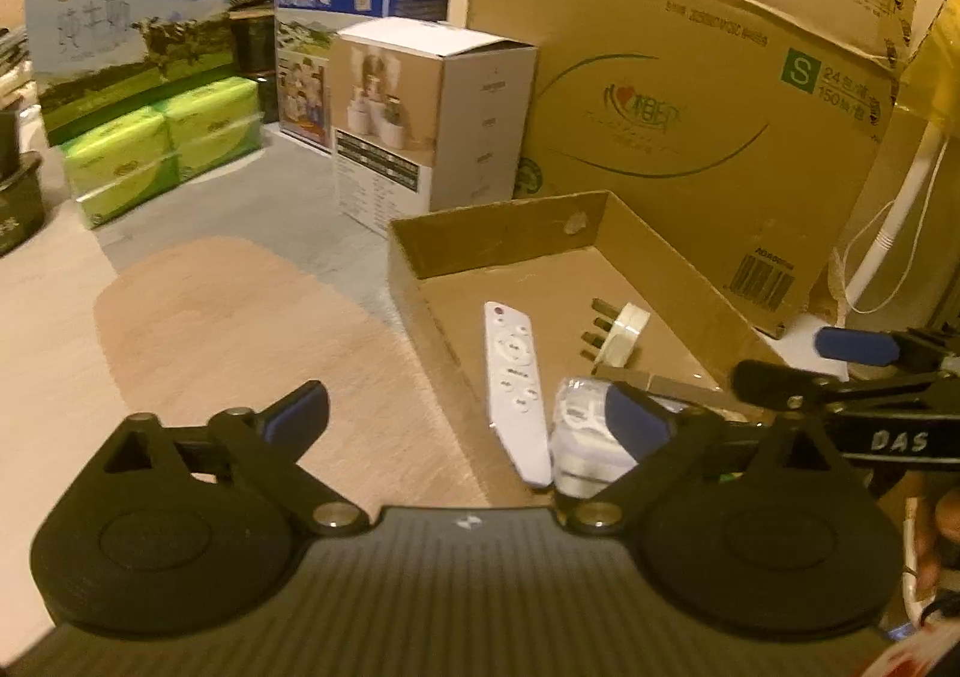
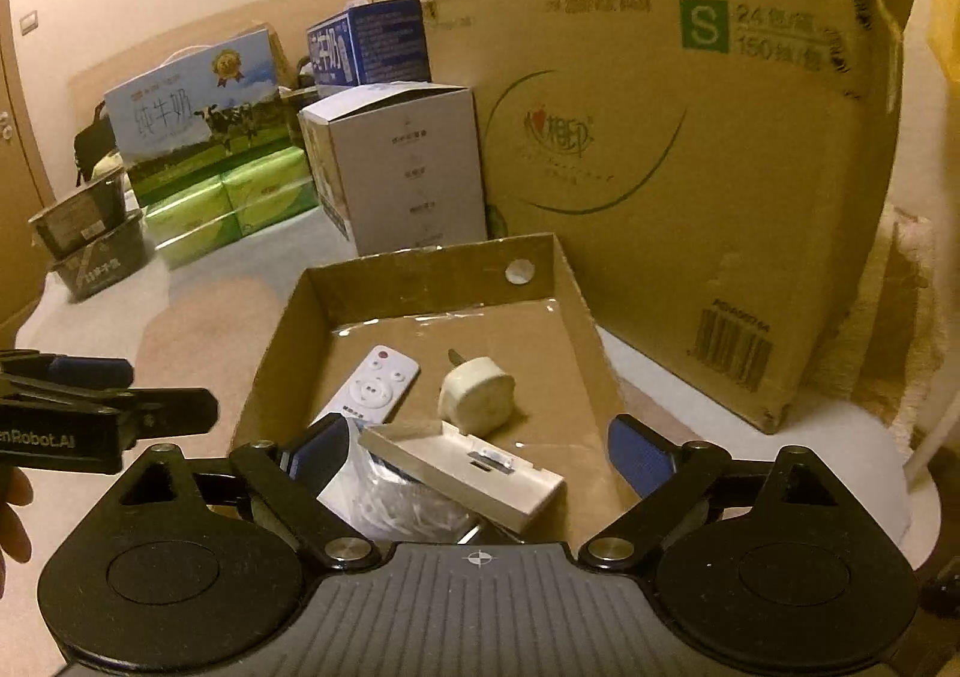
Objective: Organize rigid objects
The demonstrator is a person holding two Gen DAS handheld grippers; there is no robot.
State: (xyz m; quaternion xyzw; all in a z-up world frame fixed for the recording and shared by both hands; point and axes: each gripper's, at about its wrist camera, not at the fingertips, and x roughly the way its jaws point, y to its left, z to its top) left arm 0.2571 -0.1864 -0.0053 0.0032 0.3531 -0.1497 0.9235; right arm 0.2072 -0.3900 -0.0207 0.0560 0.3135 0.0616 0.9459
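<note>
Now both my grippers, left (image 1: 468, 407) and right (image 2: 480, 449), gape empty over the tray (image 2: 576, 281); remote (image 2: 375, 386) at eleven o'clock, plug (image 2: 477, 401) at twelve. Crowding risks knocking the dock (image 2: 474, 467).

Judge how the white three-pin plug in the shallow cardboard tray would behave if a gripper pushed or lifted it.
The white three-pin plug looks rigid and probably light. Its rounded body lies on its side in the shallow cardboard tray, so a push might roll it a little, though the pins would likely stop it. The smooth curved shell could slip between pads.
</note>
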